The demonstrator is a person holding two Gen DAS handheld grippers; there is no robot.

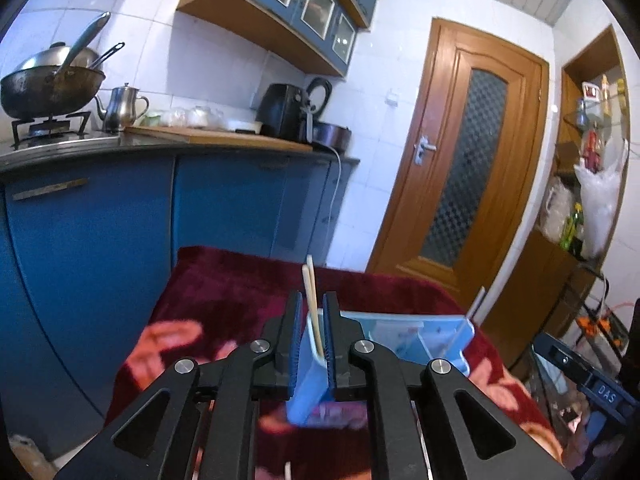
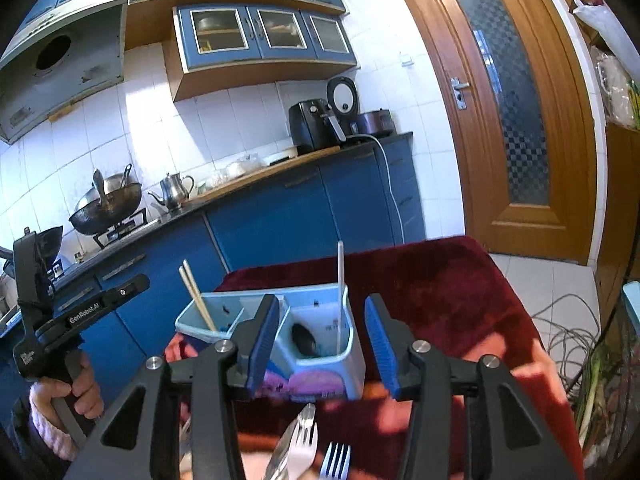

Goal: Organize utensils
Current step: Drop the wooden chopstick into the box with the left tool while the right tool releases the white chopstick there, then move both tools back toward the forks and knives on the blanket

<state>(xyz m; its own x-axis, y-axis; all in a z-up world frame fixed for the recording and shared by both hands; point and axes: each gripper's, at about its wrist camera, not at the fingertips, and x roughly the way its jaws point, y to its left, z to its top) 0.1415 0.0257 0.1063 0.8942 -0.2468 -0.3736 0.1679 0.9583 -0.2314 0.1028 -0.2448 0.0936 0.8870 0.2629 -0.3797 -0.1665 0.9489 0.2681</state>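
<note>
We see the caddy, a light blue plastic box with compartments, on the red cloth over the worktop. Chopsticks lean in its left compartment, a white stick stands in the right one beside a spoon, and forks lie loose on the cloth in front.

Our left tongs are nearly shut on the caddy's end wall, the chopsticks rising between the pads. Our right tongs stand open, one pad to each side of the caddy's right compartment, not pressing on it.

We judge the caddy light, stiff and rather slick, apt to tip with tall pieces inside, so a wall near a corner is the place to hold it. The forks look like thin metal, hard and slippery; we would pinch them across the handle. The chopsticks are light and roll easily.

The left handle reads "GenRobot.AI". A dark box at the left view's right edge shows "OAS".
</note>
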